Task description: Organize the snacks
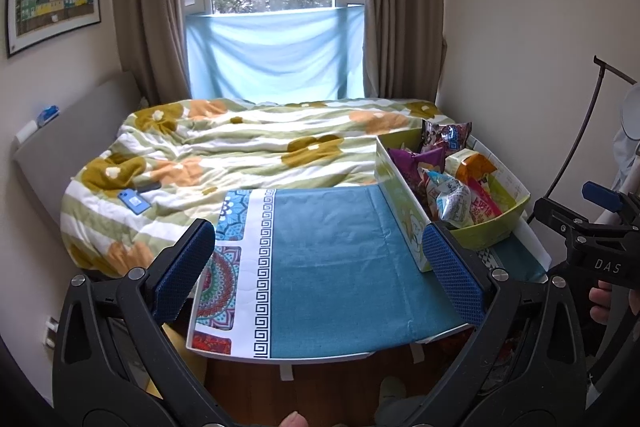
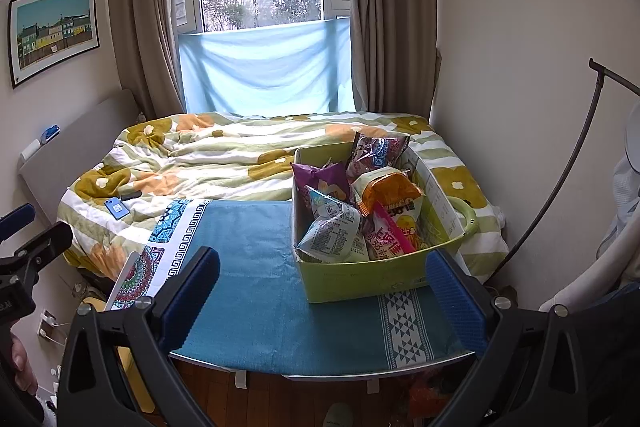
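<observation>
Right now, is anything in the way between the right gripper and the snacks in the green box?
Nothing visible is. The right gripper is open over bare blue tablecloth, and the snacks sit piled in the green box just ahead. Only the box's own front wall is before them, so reaching from above looks clear.

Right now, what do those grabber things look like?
Each gripper, left gripper and right gripper, has a black frame with triangular cut-outs, silver round bolts and two fingers with bumpy blue pads. White "DAS" letters mark the right one's side.
</observation>
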Demonstrator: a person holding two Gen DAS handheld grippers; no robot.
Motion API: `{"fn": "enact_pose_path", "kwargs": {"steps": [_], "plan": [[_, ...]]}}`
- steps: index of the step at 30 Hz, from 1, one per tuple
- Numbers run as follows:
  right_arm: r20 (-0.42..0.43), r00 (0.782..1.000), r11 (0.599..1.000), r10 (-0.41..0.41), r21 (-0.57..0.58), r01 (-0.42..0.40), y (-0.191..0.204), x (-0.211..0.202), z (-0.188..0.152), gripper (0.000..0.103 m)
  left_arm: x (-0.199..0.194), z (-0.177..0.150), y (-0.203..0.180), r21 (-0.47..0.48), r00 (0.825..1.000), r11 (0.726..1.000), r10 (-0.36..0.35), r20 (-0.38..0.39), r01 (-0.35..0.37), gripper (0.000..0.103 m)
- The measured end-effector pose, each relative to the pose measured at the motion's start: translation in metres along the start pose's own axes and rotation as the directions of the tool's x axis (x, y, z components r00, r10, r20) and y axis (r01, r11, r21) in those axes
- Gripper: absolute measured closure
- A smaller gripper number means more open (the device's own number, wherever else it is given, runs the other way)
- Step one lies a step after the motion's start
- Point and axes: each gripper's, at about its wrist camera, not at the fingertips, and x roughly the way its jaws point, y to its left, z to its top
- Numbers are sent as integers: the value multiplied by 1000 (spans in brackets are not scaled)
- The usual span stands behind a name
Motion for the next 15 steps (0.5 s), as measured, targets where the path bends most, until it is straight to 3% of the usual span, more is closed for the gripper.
{"fn": "enact_pose_path", "kwargs": {"steps": [15], "plan": [[1, 1000, 1000, -4, -1, 4, 1, 1, 1, 0, 0, 1, 3, -21, 1000, 1000, -11, 15, 12, 1]]}}
